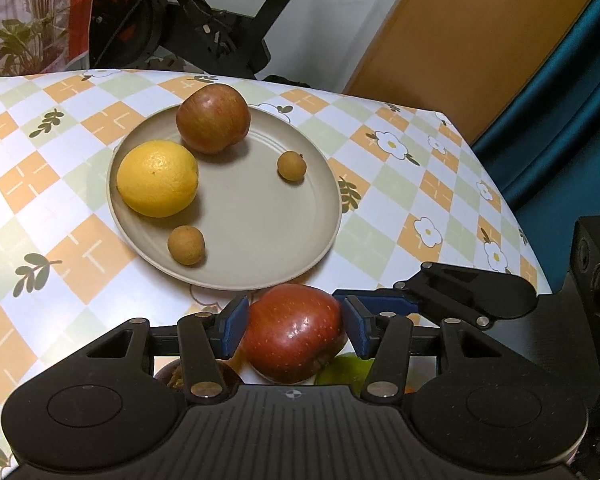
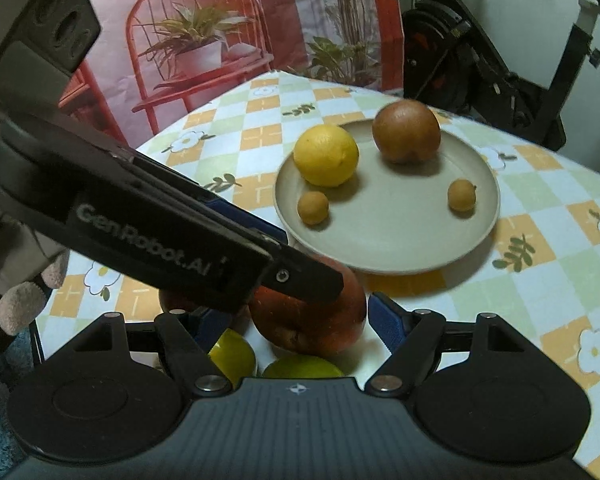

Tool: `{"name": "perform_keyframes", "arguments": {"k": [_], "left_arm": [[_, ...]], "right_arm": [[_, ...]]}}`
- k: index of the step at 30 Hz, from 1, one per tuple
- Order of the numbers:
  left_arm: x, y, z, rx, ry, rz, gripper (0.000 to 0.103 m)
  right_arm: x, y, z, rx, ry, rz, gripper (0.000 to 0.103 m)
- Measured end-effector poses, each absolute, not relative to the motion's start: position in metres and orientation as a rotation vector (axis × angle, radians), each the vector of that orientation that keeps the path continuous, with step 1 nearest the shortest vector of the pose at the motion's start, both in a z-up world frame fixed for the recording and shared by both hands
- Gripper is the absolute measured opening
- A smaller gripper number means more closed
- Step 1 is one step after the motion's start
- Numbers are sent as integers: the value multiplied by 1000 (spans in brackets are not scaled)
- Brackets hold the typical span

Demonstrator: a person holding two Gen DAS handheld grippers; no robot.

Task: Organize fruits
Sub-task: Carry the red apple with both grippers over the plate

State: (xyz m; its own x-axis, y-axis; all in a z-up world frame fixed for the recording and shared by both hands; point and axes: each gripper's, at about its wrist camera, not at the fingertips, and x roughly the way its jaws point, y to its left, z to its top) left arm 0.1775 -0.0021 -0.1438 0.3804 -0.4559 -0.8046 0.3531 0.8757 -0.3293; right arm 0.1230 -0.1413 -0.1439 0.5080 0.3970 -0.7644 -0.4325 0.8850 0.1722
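Left gripper (image 1: 294,330) around red apple (image 1: 296,336)

Grey lettering "GenRobot.AI" runs along the black side of the left gripper (image 2: 296,276), crossing the left middle of the right wrist view; nothing else is readable

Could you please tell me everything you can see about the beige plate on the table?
The plate is round, matte beige, shallow with a low raised rim, possibly ceramic. It lies flat on the checked floral tablecloth. On it rest a yellow lemon, a red-brown apple and two small tan round fruits, all apart except lemon and apple, which look close. No gripper touches it.
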Motion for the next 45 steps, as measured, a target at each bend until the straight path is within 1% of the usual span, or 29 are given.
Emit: {"name": "perform_keyframes", "arguments": {"k": [8, 12, 16, 23, 26, 27, 28, 29, 30, 35, 38, 40, 42, 45], "left_arm": [[179, -3, -145, -117, 1063, -516, 56], [180, -4, -146, -115, 1063, -515, 57], [180, -5, -145, -119, 1059, -524, 57], [177, -6, -136, -158, 1030, -564, 57], [178, -8, -133, -163, 1025, -582, 57], [178, -9, -134, -157, 1027, -581, 57], [178, -10, -135, -148, 1030, -576, 57], [179, -11, -136, -141, 1032, -568, 57], [179, -9, -137, -140, 1034, -563, 57], [181, -3, -144, -151, 1055, -544, 57], [181, -1, -148, -144, 1067, -534, 57], [180, 0, -151, -140, 1076, -528, 57], [180, 1, -154, -140, 1082, -529, 58], [180, 2, -154, -147, 1085, -533, 57]], "right_arm": [[125, -149, -152, 27, 929, 480, 75], [126, -152, -154, 68, 926, 483, 71], [124, -152, -153, 69, 920, 478, 70], [121, -156, -143, 55, 899, 482, 69], [121, -156, -134, 41, 875, 490, 68], [122, -156, -132, 37, 869, 492, 65], [123, -156, -131, 33, 863, 492, 54], [124, -156, -129, 37, 853, 503, 54], [126, -156, -128, 38, 855, 507, 50], [127, -149, -125, -21, 869, 518, 50], [126, -149, -129, -16, 883, 519, 56], [126, -147, -132, -15, 894, 524, 62], [125, -146, -135, -15, 898, 526, 65], [125, -144, -140, -5, 915, 532, 65]]}}
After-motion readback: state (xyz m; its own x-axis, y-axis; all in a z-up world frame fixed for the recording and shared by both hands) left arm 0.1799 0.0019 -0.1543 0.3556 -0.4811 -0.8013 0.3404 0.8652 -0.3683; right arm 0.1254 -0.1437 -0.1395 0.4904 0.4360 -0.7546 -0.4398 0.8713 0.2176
